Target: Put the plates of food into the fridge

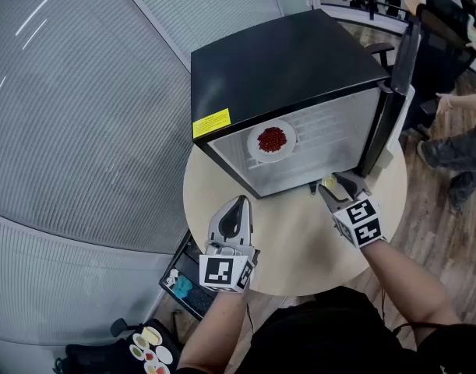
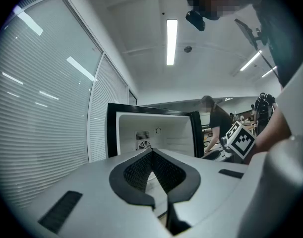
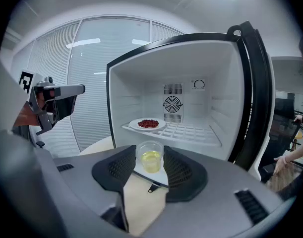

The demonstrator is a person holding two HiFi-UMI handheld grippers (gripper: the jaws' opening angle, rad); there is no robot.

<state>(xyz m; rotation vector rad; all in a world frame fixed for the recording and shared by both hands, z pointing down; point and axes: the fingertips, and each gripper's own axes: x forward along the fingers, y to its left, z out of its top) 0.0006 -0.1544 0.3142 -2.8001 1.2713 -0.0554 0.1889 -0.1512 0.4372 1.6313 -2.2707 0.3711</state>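
Right gripper [image 1: 339, 187] clamps a small clear plastic cup of yellow liquid [image 3: 151, 158], lower centre, at the mouth of the open black mini fridge [image 1: 284, 61]. White plate of red food [image 3: 148, 124] sits on the white wire shelf [image 3: 191, 132], centre left. Left gripper [image 1: 239, 202] closed, empty.

Risks: tilting would probably spill the liquid; the cup could clip the shelf edge.

Round beige table [image 1: 300, 248], slatted window blinds [image 1: 82, 115], wooden floor [image 1: 434, 232], ceiling strip light [image 2: 171, 41]
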